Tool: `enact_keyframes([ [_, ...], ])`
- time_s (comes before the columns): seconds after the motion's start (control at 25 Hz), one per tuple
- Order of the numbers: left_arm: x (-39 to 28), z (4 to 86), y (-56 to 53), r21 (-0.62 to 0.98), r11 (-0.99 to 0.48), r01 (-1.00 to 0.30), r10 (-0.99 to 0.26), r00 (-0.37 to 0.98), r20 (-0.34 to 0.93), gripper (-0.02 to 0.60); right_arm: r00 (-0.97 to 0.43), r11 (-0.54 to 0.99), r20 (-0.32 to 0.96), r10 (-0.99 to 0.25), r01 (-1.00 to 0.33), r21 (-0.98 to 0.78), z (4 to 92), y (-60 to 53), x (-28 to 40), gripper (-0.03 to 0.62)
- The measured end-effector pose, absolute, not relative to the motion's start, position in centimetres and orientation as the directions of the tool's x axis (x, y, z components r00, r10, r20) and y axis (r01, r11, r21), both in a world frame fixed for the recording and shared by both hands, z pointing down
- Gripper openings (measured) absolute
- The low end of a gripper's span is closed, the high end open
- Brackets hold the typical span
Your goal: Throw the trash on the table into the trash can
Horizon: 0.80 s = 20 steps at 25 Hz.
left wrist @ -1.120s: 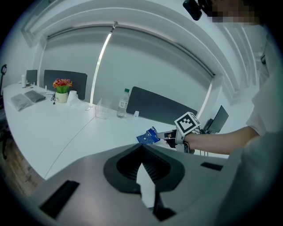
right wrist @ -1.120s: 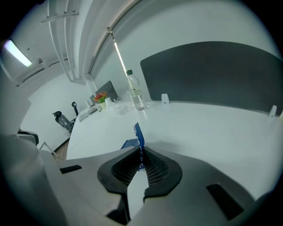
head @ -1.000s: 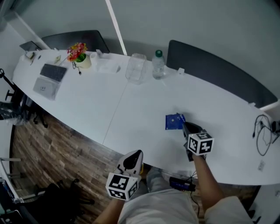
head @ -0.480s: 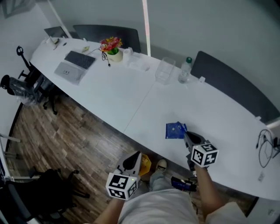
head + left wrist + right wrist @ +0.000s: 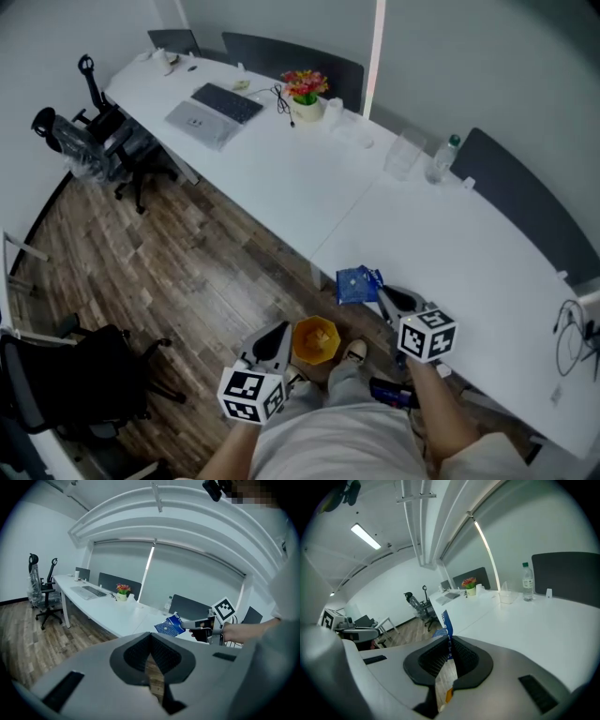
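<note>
My right gripper is shut on a blue wrapper, which hangs just past the front edge of the long white table, above the floor. A small orange trash can stands on the wooden floor below and a little left of the wrapper. In the right gripper view the blue wrapper stands on edge, pinched in the right gripper. My left gripper hovers beside the can's left side, shut and empty. From the left gripper view, the wrapper sticks out of the right gripper.
On the table stand a water bottle, a clear container, a flower pot and a laptop. Office chairs stand at the left, a black chair at lower left. Cables lie at the right.
Both grippers have moved left, away from the table. The blue wrapper has gone from over the tabletop to beyond its front edge. The orange can has come into view.
</note>
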<state>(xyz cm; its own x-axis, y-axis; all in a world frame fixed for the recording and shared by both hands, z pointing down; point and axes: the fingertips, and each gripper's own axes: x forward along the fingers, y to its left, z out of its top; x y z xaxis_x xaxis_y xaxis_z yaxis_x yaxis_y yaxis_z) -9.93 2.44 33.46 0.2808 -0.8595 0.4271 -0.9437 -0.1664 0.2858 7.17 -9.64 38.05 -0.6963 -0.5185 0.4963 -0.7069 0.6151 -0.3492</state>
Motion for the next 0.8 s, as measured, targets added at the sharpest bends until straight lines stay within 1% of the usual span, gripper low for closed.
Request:
enact_keyframes([
  [0.32, -13.9, 34.9, 8.3, 0.310, -0.143, -0.940, -0.862, 0.272, 0.427, 0.000, -0.722, 0.662, 0.495, -0.483, -0.671, -0.333, 37.5, -4.4, 2.2, 0.046],
  [0.6, -15.1, 34.6, 9.6, 0.320, -0.111, -0.941, -0.880, 0.242, 0.409, 0.000, -0.736, 0.672, 0.495, -0.462, -0.655, -0.346, 37.4, -2.6, 1.0, 0.046],
  [0.8, -15.7, 34.3, 9.5, 0.322, -0.083, -0.943, -0.889, 0.216, 0.403, 0.000, -0.755, 0.695, 0.501, -0.423, -0.625, -0.356, 38.1, -2.3, 0.0, 0.044],
])
